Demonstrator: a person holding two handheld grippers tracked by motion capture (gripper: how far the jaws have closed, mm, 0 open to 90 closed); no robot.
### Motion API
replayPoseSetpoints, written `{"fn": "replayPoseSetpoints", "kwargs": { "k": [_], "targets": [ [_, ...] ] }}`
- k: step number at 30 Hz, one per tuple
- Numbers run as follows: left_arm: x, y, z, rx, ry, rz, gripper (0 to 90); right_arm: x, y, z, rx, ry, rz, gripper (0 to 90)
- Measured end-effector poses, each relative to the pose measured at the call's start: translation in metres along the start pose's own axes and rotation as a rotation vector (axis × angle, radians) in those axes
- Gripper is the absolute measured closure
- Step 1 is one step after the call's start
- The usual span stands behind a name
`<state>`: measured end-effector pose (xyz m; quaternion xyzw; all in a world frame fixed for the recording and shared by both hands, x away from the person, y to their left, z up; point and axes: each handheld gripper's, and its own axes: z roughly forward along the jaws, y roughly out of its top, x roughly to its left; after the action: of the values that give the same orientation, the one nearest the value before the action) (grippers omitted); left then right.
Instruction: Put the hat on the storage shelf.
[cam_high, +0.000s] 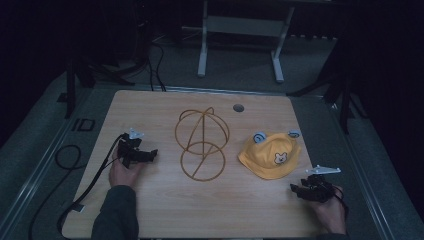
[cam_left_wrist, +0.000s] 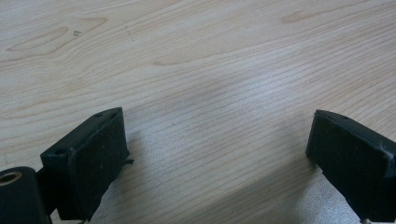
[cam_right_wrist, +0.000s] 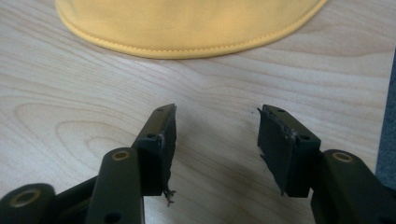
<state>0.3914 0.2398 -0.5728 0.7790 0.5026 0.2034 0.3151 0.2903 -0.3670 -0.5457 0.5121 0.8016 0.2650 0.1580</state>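
A yellow child's hat (cam_high: 270, 157) with a bear patch and two blue ears lies on the right half of the wooden table (cam_high: 150, 107). A golden wire hat stand (cam_high: 201, 142) sits at the table's middle. My left gripper (cam_high: 148, 154) rests low at the left of the stand, jaws wide apart over bare wood, nothing between them; the left gripper view looks along the gripper (cam_left_wrist: 217, 144). My right gripper (cam_high: 296, 190) is near the front right corner, just short of the hat's brim (cam_right_wrist: 187, 35), open and holding nothing; the right gripper view shows the gripper (cam_right_wrist: 217, 123).
A round grommet (cam_high: 238, 107) is set into the table's far edge. A black cable (cam_high: 87, 185) trails from the left gripper off the left side. A metal frame (cam_high: 240, 40) stands on the floor beyond the table.
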Motion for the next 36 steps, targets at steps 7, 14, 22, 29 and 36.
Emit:
{"fn": "replayPoseSetpoints", "kwargs": {
  "k": [7, 14, 22, 29, 36],
  "targets": [
    [0.0, 0.0, 0.0, -0.001, 0.001, -0.001, 5.3, 0.0, 0.012, -0.012, -0.022, 0.005, -0.051, 43.0],
    [0.0, 0.0, 0.0, -0.002, 0.001, -0.002, 5.4, -0.001, 0.028, -0.025, -0.026, 0.01, -0.101, 40.0],
    [0.0, 0.0, 0.0, -0.004, 0.001, -0.004, 5.4, -0.003, 0.04, -0.037, -0.016, 0.02, -0.159, 35.7],
    [0.0, 0.0, 0.0, -0.004, 0.0, -0.005, 5.4, 0.0, 0.048, -0.044, 0.012, 0.024, -0.216, 29.9],
    [-0.001, 0.0, 0.0, -0.002, 0.0, -0.003, 5.6, 0.005, 0.06, -0.048, 0.038, 0.02, -0.279, 27.6]
  ]
}}
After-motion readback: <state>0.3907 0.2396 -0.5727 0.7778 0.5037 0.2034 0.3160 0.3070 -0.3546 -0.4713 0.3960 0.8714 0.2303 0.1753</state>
